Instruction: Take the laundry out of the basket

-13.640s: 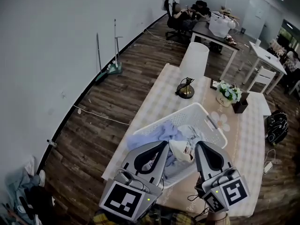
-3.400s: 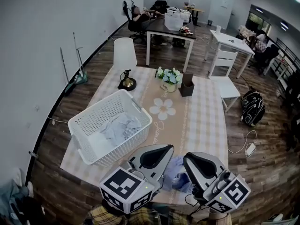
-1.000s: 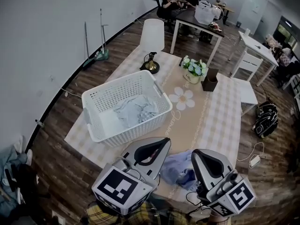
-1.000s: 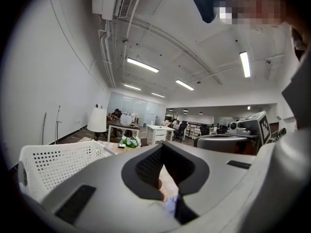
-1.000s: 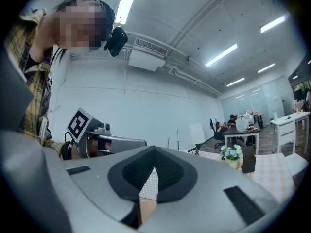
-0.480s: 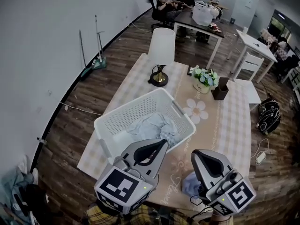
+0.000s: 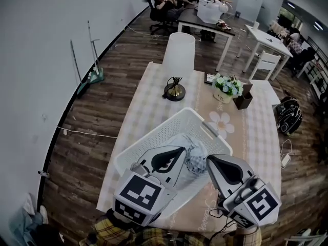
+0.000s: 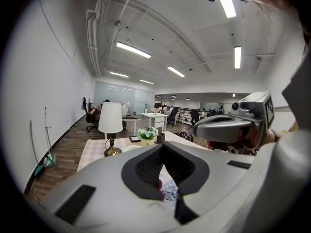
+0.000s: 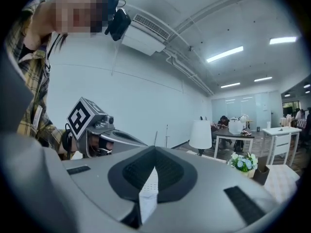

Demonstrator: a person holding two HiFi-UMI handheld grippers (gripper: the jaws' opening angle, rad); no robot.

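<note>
Two grippers in frame, both clamped shut with nothing in them. Left gripper (image 7: 182, 150) sits over the near half of the white basket (image 7: 149, 137), tip above the laundry (image 7: 186, 146). In the left gripper view the jaws meet, and I only see a sliver of patterned cloth (image 8: 168, 192) beyond them, not pinched. Right gripper (image 7: 208, 160) is at the basket's right side, tip just beside the same heap. In the right gripper view the jaws are together, and a strip of perforated white basket wall shows through the slit past them. Can't tell from the head view whether either tip touches fabric. Laundry is in the basket: a pale blue piece (image 7: 177, 140) toward the middle, and the patterned cloth at the near right, between the two gripper tips. Basket sits skewed on the near end of the table (image 7: 151, 94), one corner pointing at the daisy print (image 7: 221, 124) on the beige runner. Beyond it there's a lamp (image 7: 179, 54) with a white shade, a pot of flowers (image 7: 226, 86), and a small dark box (image 7: 244, 101) just beside the flowers. Each gripper view catches the other gripper off to the side, marker cube on top.
</note>
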